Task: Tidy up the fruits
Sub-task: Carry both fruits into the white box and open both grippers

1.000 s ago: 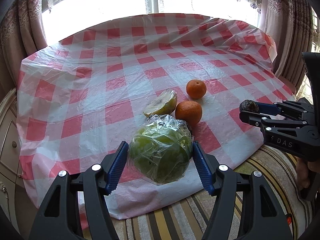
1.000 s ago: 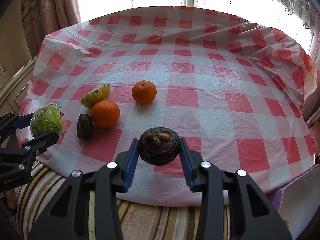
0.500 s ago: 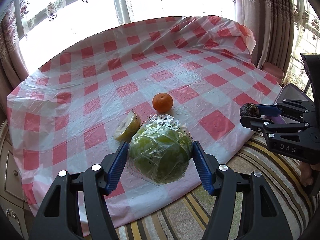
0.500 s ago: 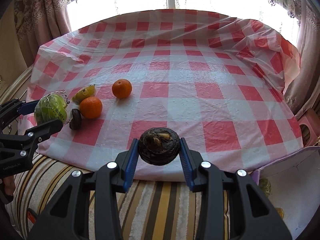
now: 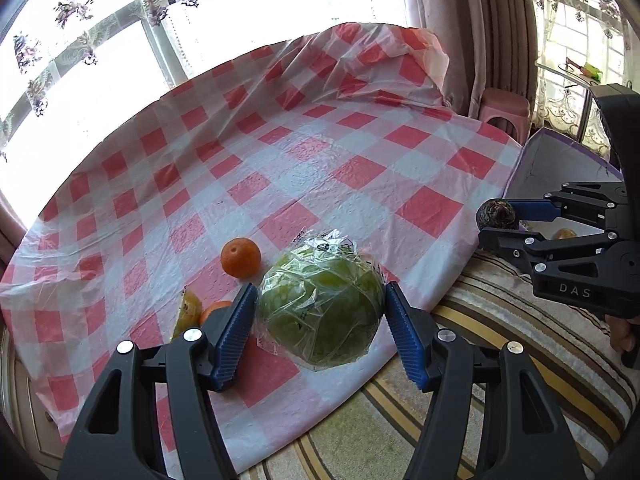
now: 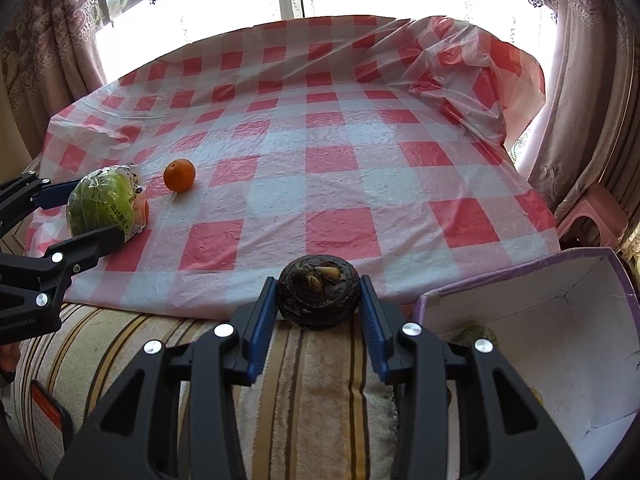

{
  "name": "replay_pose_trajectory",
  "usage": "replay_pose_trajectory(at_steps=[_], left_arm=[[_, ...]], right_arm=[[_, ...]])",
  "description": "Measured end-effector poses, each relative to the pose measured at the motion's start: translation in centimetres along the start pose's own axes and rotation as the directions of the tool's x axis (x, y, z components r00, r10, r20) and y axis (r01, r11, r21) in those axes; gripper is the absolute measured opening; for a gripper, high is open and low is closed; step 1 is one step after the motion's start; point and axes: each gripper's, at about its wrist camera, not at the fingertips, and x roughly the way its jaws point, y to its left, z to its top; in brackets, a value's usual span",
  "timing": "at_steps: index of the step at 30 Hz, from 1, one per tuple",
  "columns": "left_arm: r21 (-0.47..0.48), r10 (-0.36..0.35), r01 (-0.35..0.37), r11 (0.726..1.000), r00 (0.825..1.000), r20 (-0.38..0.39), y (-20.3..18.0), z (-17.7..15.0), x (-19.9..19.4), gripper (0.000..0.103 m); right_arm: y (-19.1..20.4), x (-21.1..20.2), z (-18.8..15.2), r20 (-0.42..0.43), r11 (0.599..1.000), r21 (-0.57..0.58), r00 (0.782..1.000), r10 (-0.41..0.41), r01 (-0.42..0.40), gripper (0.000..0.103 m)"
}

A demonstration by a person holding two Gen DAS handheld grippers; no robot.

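The left gripper [image 5: 320, 316] is clamped on a green fruit in plastic wrap [image 5: 322, 304], its blue pads pressed against both sides so that the slippery film cannot slide out; the fruit is carried clear of the cloth, above the near edge of the table [image 5: 360, 168]. The right gripper [image 6: 318, 296] is clenched on a small dark round fruit [image 6: 318, 292], held at its widest part and raised off the surface just past the near edge, toward the near right corner. Both fruits are judged to be in transit to the open box [image 6: 560, 320], which stands beside that corner below the table's level; a pale fruit is partly visible inside it, which suggests that it serves as the collection point. A striped cover [image 6: 312, 380] lies under both grippers, in front of the table. An orange [image 5: 240, 258] rests alone on the checked cloth, a little in from the near edge. A second orange [image 5: 214, 308] and a yellow fruit piece [image 5: 188, 308] lie close together near the near left part, partly hidden behind the left gripper's finger. These three are judged as not yet sorted.
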Motion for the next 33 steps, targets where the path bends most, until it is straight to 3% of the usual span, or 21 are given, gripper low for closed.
replay_pose_trajectory(at_steps=[6,12,23,29,33], left_arm=[[0.107,-0.041,0.042,0.993,0.999,-0.016,-3.9,2.1,1.0,0.062],[0.204,-0.130,0.135,0.970,0.991,-0.035,-8.3,4.6,1.9,0.062],[0.377,-0.235,0.253,0.891,0.968,-0.094,-17.2,7.4,3.5,0.062],[0.422,-0.304,0.341,0.840,0.940,-0.154,-20.6,7.7,4.9,0.062],[0.432,-0.368,0.426,0.795,0.905,-0.216,-21.8,7.7,5.9,0.062]], right_arm=[[-3.8,-1.2,-0.9,0.005,0.997,0.057,0.999,-0.046,0.045,0.041],[-8.7,-2.3,-1.8,-0.002,0.984,0.129,0.992,-0.127,0.127,0.041],[-14.2,-2.7,-3.4,-0.041,0.952,0.210,0.975,-0.218,0.222,0.041],[-16.0,-2.5,-4.1,-0.076,0.927,0.250,0.960,-0.270,0.281,0.041],[-16.5,-2.3,-4.4,-0.091,0.919,0.265,0.956,-0.279,0.294,0.041]])
